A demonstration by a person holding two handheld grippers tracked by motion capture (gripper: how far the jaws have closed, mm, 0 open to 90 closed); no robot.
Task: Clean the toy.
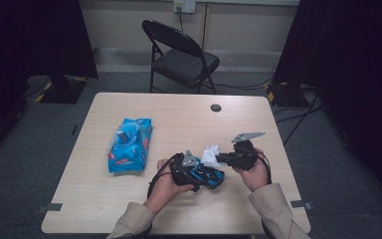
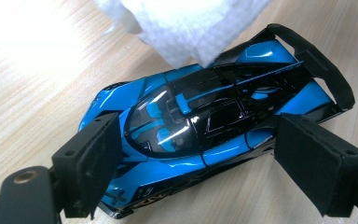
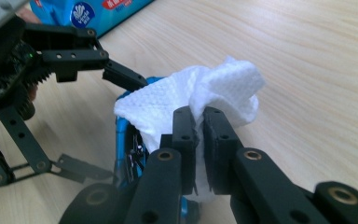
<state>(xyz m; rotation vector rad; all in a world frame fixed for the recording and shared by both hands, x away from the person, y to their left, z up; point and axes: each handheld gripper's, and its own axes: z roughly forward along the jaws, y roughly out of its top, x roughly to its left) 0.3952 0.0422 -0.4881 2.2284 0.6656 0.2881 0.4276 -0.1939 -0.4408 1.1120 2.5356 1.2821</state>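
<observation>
Two sleeved forearms at the bottom edge of the high view, cut off at the elbows. Left gripper [image 1: 206,175] held low over the table [image 1: 179,114], jaws clamped on a car [image 1: 210,177], blue and black, resting on the tabletop near the front edge, right of centre. Seen from above, mostly hidden under the hand and gripper body, only its blue flank clear. In the left gripper view, car [image 2: 200,126] lying crosswise, one pad pressed to each flank, rear wing at upper right, nose partly covered by the left pad [image 2: 93,163]. Upper part of the roof masked by a tissue [image 2: 191,23], overexposed and cut off by the top edge. Right gripper [image 1: 219,158] closed tight on that tissue [image 1: 210,153], small and blurred from above, just over the car. In the right gripper view, fingers [image 3: 184,140] pinched together on the tissue [image 3: 200,95], its folds draped over the car [image 3: 121,130], of which only a thin blue strip peeks out. Left gripper [image 3: 126,77] in the same view at upper left, partly out of frame. Pack [image 1: 129,144] of wipes, blue, lying well to the left; printing too small to read. Chair [image 1: 181,57] beyond the table, dim.
</observation>
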